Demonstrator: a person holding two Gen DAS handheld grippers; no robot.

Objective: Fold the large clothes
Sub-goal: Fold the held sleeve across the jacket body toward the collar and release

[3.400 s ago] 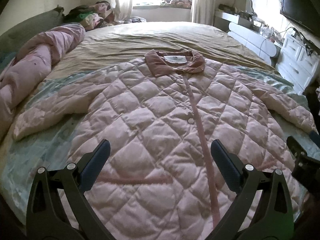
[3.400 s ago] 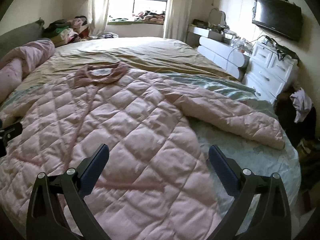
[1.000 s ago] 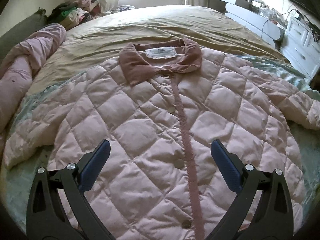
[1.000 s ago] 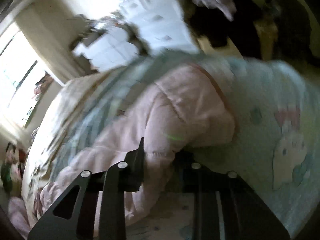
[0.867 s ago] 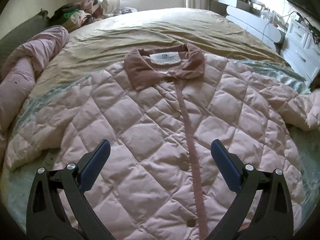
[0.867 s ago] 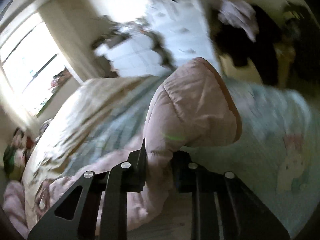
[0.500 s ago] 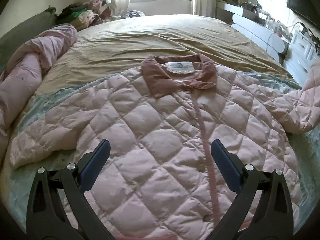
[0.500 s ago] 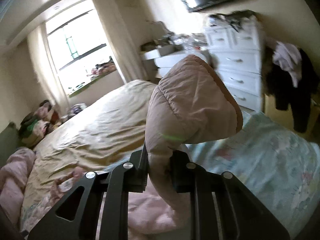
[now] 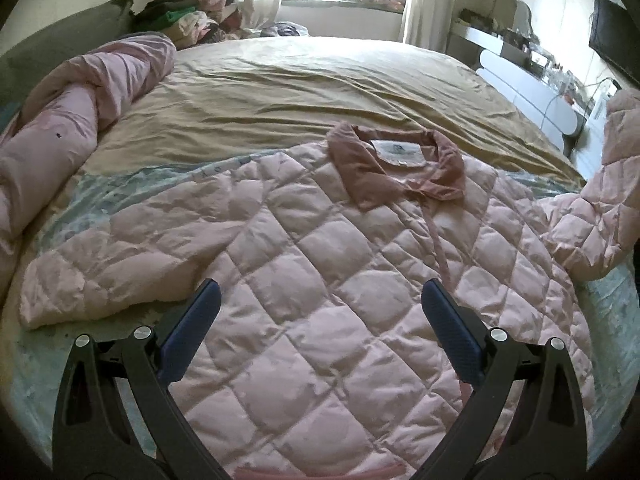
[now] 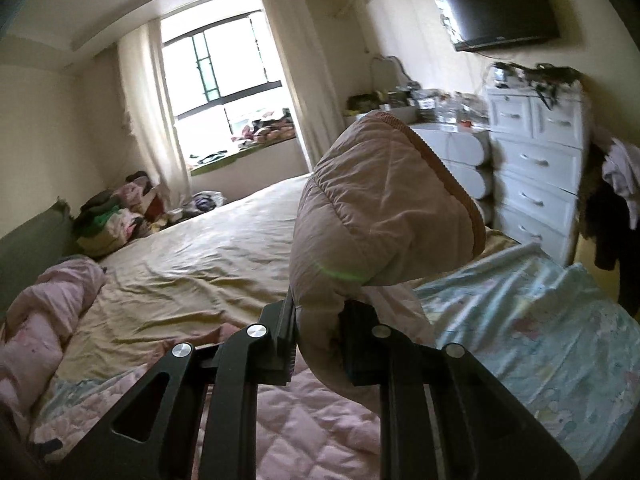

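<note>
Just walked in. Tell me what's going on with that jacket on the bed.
A person with tongs in each hand is folding a pink quilted jacket spread front-up on the bed. The right tongs are shut on the cuff of one sleeve and hold it raised above the bed. The left tongs are open over the jacket's lower front, gripping nothing. The other sleeve lies flat.
</note>
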